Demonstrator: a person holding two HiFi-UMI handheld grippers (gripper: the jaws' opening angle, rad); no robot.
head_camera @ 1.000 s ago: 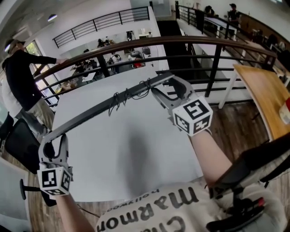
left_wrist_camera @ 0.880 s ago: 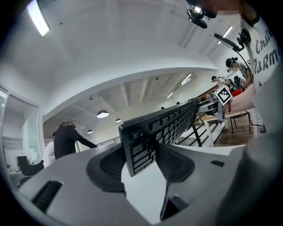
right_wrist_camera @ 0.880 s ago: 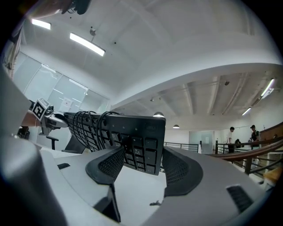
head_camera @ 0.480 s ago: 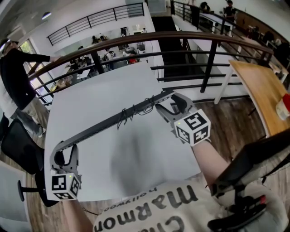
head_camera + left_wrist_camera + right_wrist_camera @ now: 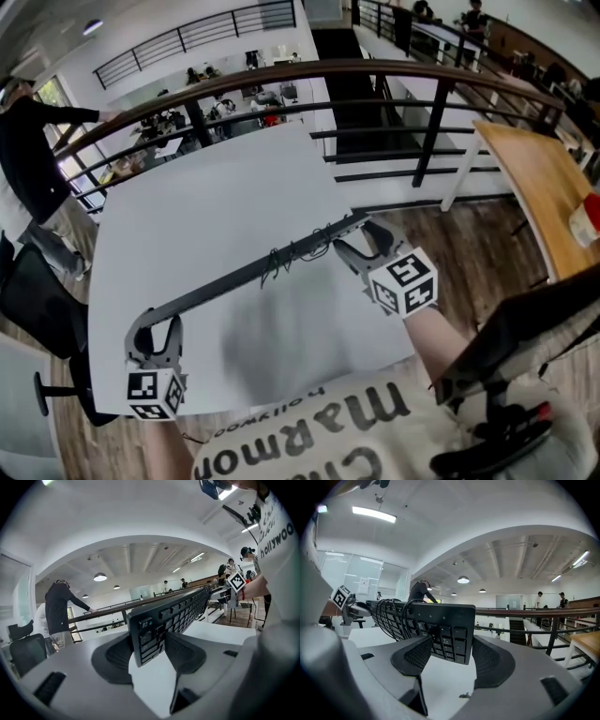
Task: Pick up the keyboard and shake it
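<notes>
A black keyboard (image 5: pixel 239 278) hangs edge-on above the white table (image 5: pixel 206 197), its cable wound around its middle. My left gripper (image 5: pixel 153 330) is shut on its left end near the table's front left corner. My right gripper (image 5: pixel 361 239) is shut on its right end. In the left gripper view the keyboard (image 5: pixel 168 618) runs away between the pads (image 5: pixel 185 651) toward the other gripper. In the right gripper view the keyboard (image 5: pixel 436 623) shows its keys and the looped cable (image 5: pixel 391 611).
A dark railing (image 5: pixel 375 75) runs behind the table. A person in black (image 5: pixel 33 150) leans on it at the left. A wooden table (image 5: pixel 544 187) stands at the right and a black chair (image 5: pixel 33 300) at the left.
Both grippers and the keyboard have come down and toward me across the table. The gripper views have tilted from the ceiling toward the room. The grip on both ends is the same.
</notes>
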